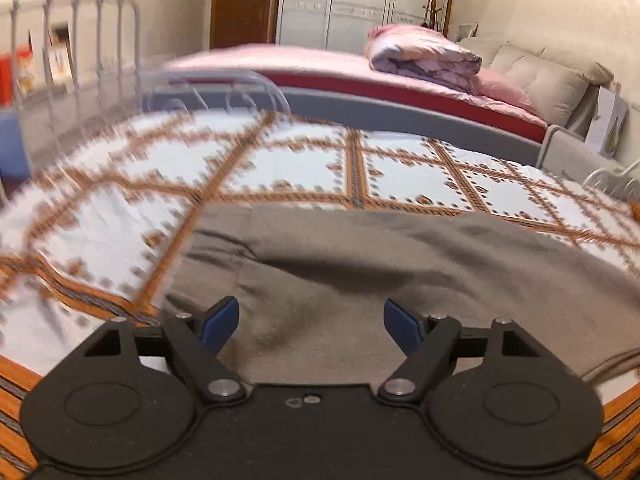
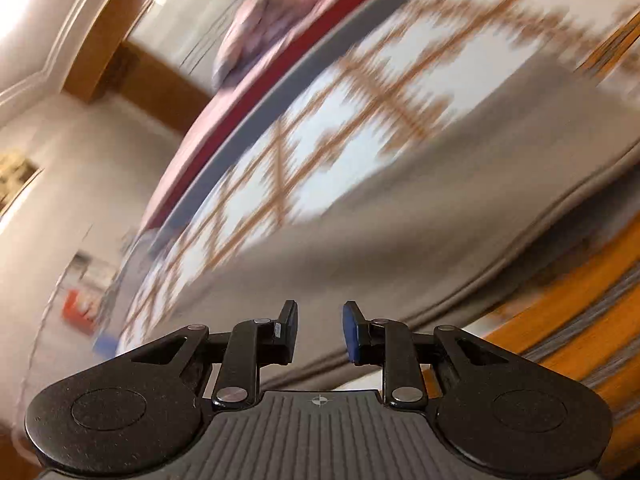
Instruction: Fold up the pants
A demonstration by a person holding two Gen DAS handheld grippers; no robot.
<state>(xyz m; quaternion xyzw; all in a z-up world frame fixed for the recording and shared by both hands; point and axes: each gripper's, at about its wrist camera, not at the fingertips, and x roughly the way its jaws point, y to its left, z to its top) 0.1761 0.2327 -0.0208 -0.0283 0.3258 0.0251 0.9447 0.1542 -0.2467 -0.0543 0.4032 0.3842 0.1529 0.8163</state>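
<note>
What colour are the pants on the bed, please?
Grey-brown pants, clearest in the left wrist view.

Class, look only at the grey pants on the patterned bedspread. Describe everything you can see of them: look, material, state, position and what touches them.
The pants are plain grey-brown and look like soft, matte knit cloth. They lie spread flat on the patterned bedspread, with shallow wrinkles and a seam down the left part. In the right wrist view a thick hemmed edge runs along their near side. The left gripper is open above them, and the right gripper is slightly open; neither pinches the cloth. The right view is blurred.
</note>
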